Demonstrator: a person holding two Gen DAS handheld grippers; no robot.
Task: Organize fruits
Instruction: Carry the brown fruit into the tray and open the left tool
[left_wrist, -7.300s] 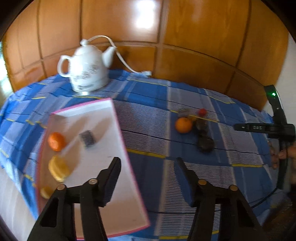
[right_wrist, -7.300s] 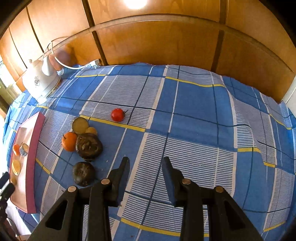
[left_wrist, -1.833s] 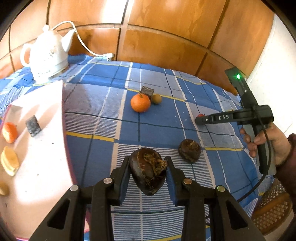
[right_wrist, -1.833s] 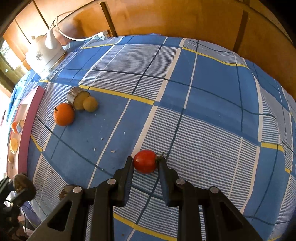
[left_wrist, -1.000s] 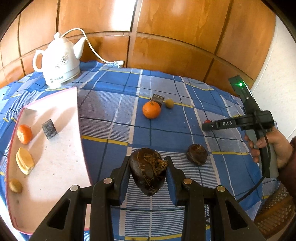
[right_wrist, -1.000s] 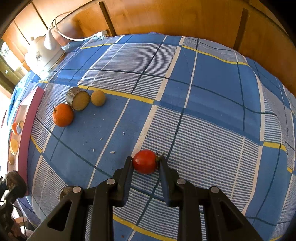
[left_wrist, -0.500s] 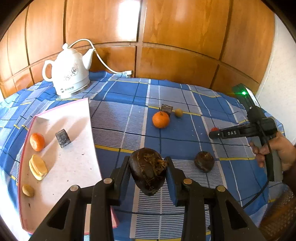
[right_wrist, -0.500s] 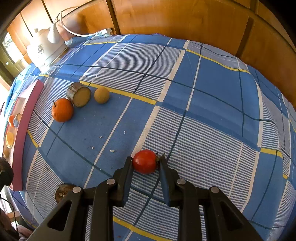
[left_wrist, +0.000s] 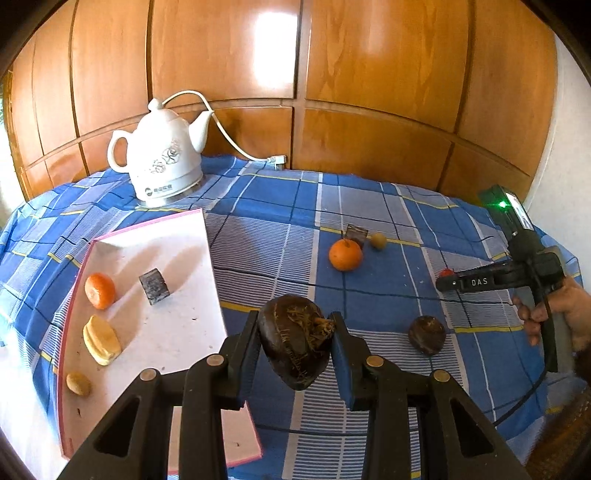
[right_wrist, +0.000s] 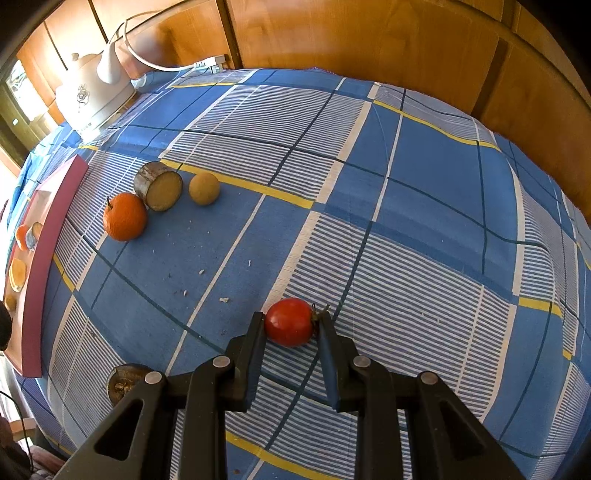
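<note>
The left gripper (left_wrist: 294, 334) is clamped on a dark fruit (left_wrist: 293, 343), both pads pressed against its sides, and holds it clear of the cloth (left_wrist: 266, 236), above the strip between the tray (left_wrist: 177, 236) and a second dark fruit (left_wrist: 426, 335). The right gripper (right_wrist: 291, 325) is pinched on a tomato (right_wrist: 289, 322), one finger at each side; the tomato is at or just above the cloth near the table's front edge, and contact with the cloth cannot be told. In the left wrist view the right gripper's body and the hand (left_wrist: 565, 314) that carries it show at the right edge, with the tomato only a red speck at its tip. The tray lies at the left side of the table, one long edge just beside the held dark fruit; on it are a small orange (left_wrist: 99, 290), a dark cut piece (left_wrist: 154, 286), a yellow piece (left_wrist: 101, 339) and a small brown ball (left_wrist: 78, 384), all apart from each other. On the cloth toward the table's middle, an orange (right_wrist: 125, 216) touches a cut cylinder (right_wrist: 159, 186) with a pale face, and a round yellow fruit (right_wrist: 204, 188) lies just beside the cylinder. The second dark fruit rests alone near the front edge. A white kettle (left_wrist: 162, 162) stands at the back left corner, its cord (left_wrist: 236, 146) running along the back edge before the wood panels (left_wrist: 369, 74).
</note>
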